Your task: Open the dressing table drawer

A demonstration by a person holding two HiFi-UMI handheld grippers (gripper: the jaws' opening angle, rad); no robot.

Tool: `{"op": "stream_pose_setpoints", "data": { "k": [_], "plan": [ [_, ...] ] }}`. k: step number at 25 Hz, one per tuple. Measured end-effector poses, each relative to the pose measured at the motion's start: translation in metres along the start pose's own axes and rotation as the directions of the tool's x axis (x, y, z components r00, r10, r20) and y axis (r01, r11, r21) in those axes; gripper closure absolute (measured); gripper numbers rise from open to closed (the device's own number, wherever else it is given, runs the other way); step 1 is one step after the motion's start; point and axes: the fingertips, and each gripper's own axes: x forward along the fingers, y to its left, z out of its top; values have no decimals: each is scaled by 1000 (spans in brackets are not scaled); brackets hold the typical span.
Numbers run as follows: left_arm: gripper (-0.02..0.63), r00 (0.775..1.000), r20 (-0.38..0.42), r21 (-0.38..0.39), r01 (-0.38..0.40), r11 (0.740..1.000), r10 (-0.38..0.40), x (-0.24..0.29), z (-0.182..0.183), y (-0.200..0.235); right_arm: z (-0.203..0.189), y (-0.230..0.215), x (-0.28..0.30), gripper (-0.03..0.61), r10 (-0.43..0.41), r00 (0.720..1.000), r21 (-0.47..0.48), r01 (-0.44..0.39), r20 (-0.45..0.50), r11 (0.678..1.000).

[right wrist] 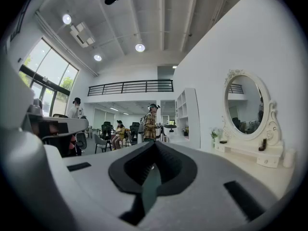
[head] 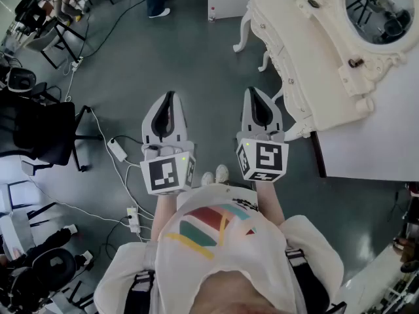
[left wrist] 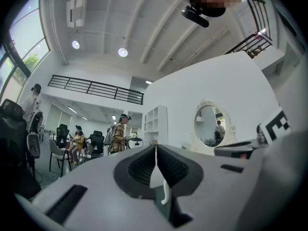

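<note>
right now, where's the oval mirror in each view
Head view: oval mirror in the top right corner, on the dressing table.
Left gripper view: mirror right of centre, mid height.
Right gripper view: mirror at the right side, mid height.
Shared landmark: a white shelf unit stands left of the mirror in both gripper views.

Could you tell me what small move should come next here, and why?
Probably turn right toward the dressing table and open the right gripper. Both it and the left gripper hang over the floor with jaws together and empty, and the table stands off to the right, untouched.
</note>
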Motion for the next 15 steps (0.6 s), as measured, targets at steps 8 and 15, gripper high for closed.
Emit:
{"op": "stream_pose_setpoints", "data": {
  "k": [8, 15],
  "plan": [
    [604, 1000, 0, 2, 4, 1000, -4, 13, -5, -8, -3, -14, 3, 578, -8, 1000, 7, 8, 9, 1000],
    [605, 1000, -7, -3, 13, 1000, -13, 32, -13, -21, -6, -35, 9, 578, -8, 1000, 20, 8, 11, 1000]
  ]
}}
